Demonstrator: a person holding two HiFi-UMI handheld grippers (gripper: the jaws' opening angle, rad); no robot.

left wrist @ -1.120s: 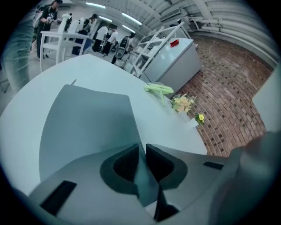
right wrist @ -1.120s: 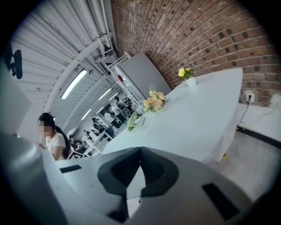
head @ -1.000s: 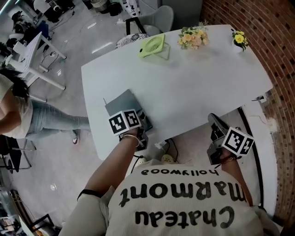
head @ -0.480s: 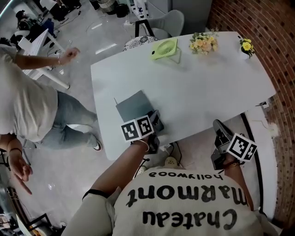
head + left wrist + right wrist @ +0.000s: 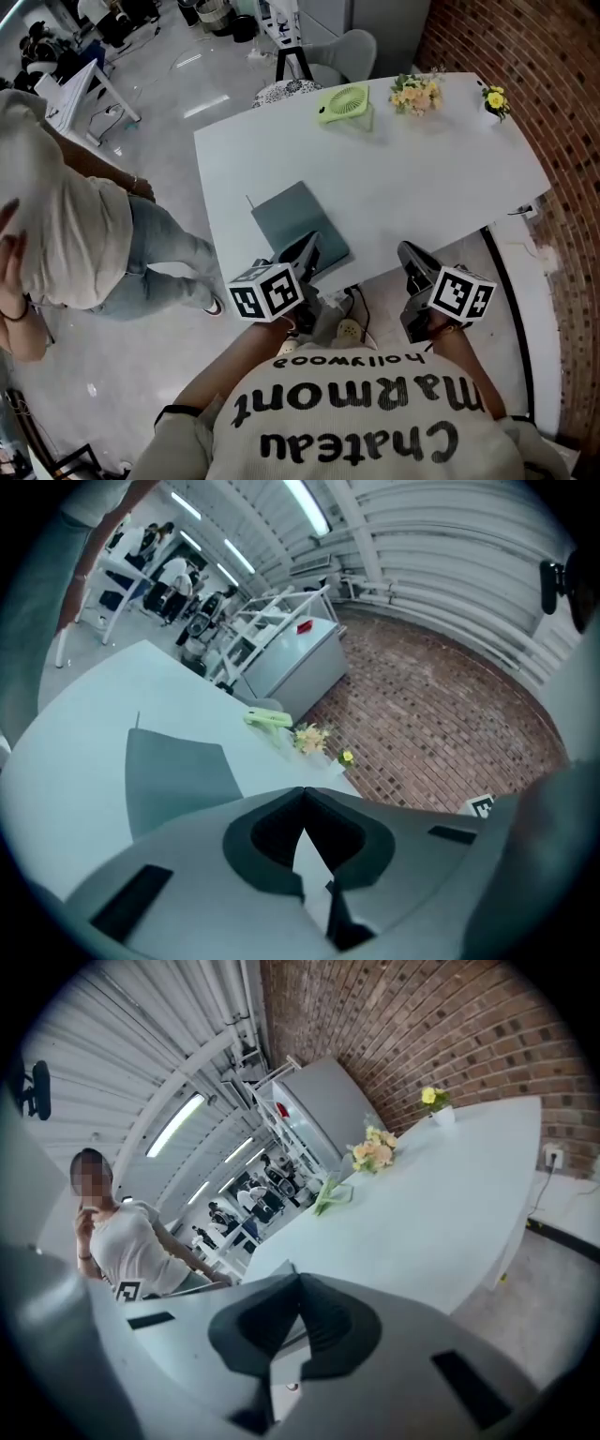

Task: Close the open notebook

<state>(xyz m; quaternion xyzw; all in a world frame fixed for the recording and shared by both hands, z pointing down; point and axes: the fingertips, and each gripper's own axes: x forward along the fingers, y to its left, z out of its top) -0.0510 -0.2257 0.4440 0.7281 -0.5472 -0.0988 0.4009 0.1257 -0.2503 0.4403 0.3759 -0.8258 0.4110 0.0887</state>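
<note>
Notebook (image 5: 298, 223), flat grey rectangle, on white table (image 5: 422, 169); left tongs (image 5: 310, 241), right tongs (image 5: 406, 249) closed, empty.

— What is the person wearing?
— A cream knitted top (image 5: 356, 427) with black lettering, "Chateau Marmont hollywood", at six o'clock in the head view. A dark band (image 5: 176, 411) rings the arm at seven.
— And the tools?
— The left gripper (image 5: 306, 251) and right gripper (image 5: 410, 253) are grey. Each carries a white cube (image 5: 265, 291) with black square markers.

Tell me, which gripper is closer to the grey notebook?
Left. The left gripper hovers at the notebook's near edge; the right gripper is off the table's near side, well apart.
</note>
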